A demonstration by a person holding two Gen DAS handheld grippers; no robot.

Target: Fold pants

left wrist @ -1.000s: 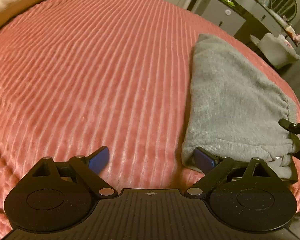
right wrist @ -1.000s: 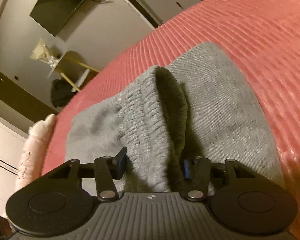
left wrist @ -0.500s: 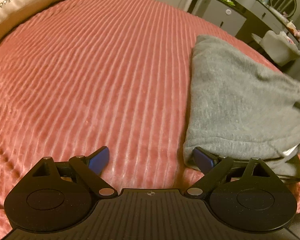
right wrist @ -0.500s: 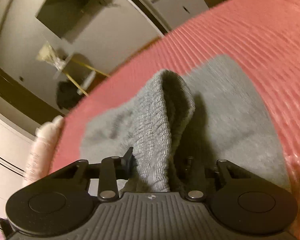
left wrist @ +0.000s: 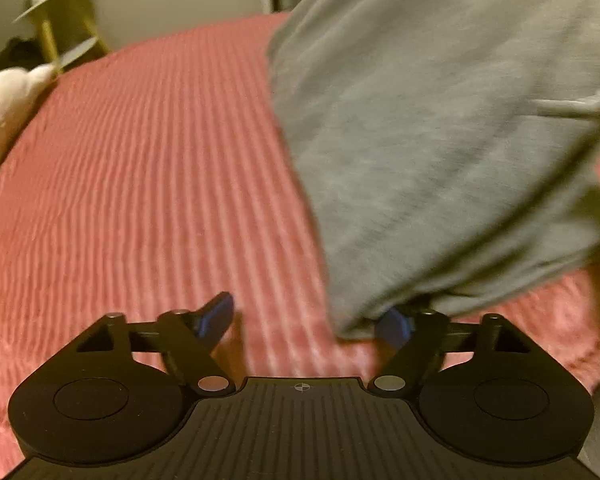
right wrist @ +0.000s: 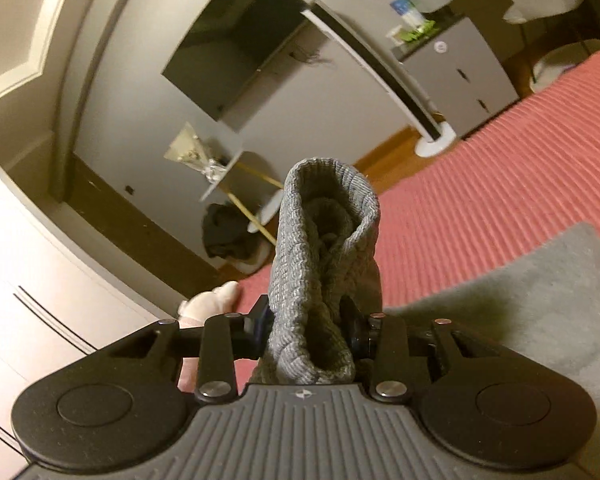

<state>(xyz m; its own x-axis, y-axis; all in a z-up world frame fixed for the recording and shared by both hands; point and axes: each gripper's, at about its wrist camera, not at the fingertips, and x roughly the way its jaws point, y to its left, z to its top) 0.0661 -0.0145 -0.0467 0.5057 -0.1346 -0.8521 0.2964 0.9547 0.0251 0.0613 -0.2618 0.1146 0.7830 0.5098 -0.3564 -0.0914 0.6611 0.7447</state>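
The grey pants (left wrist: 440,140) hang lifted over the pink ribbed bedspread (left wrist: 160,184), blurred by motion, their lower edge draping over my left gripper's right fingertip (left wrist: 394,326). My left gripper (left wrist: 306,320) is open, with nothing between its blue pads. My right gripper (right wrist: 306,330) is shut on a bunched ribbed fold of the pants (right wrist: 324,280) that stands up between its fingers. More of the grey cloth (right wrist: 540,300) lies on the bedspread (right wrist: 500,168) to the right.
A pale plush toy (left wrist: 4,108) sits at the bed's left edge. Beyond the bed stand a gold-legged side table (right wrist: 236,184), a wall-mounted TV (right wrist: 236,56), a grey cabinet (right wrist: 460,68) and white wardrobe doors (right wrist: 40,300).
The right gripper has lifted the pants well off the bed and tilted up toward the room. The left view has swung round; the pants now hang over its right finger.
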